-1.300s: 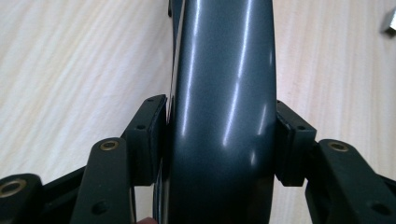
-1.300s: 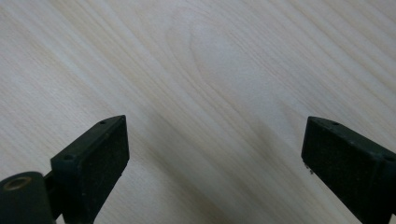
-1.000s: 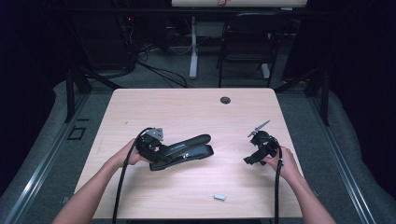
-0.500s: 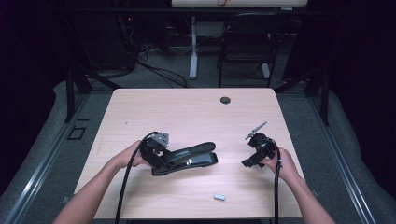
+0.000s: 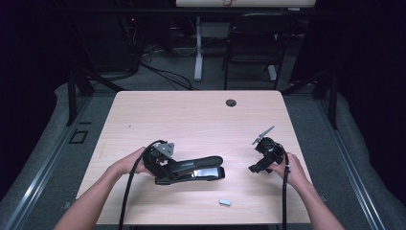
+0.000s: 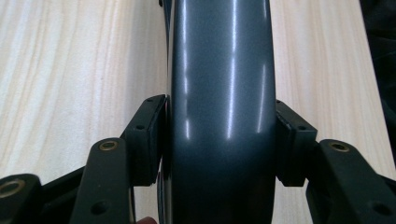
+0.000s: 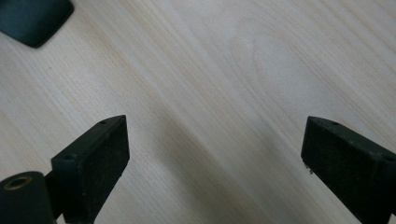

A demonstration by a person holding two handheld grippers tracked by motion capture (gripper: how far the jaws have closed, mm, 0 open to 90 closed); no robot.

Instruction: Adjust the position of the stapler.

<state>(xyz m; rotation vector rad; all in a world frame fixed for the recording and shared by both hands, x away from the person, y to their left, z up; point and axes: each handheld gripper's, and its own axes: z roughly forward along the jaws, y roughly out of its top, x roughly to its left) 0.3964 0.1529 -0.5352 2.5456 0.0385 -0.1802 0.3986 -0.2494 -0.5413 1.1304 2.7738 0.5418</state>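
Dark floor, cables and a chair (image 5: pixel 251 43) lay beyond the pale wooden worktop (image 5: pixel 191 120), which had a round grommet (image 5: pixel 231 102) near its far edge. We saw the stapler (image 5: pixel 196 168) lying low on the near half of the worktop, left of centre, its long black arm pointing toward the right claw. Our left claw (image 5: pixel 165 167) was clamped on the stapler's rear end; in the left gripper view the pads (image 6: pixel 149 140) pressed against both flanks of the glossy dark stapler (image 6: pixel 219 112), which ran straight up between them. Our right claw (image 5: pixel 256 167) sat well apart from it near the right edge, held just above the wood, with its jaws spread wide and nothing between them; the right gripper view looked down at bare grain, with one dark tip of the stapler (image 7: pixel 32 18) in the top left corner. A small grey block (image 5: pixel 225 202) rested near the front edge, below the stapler's tip.
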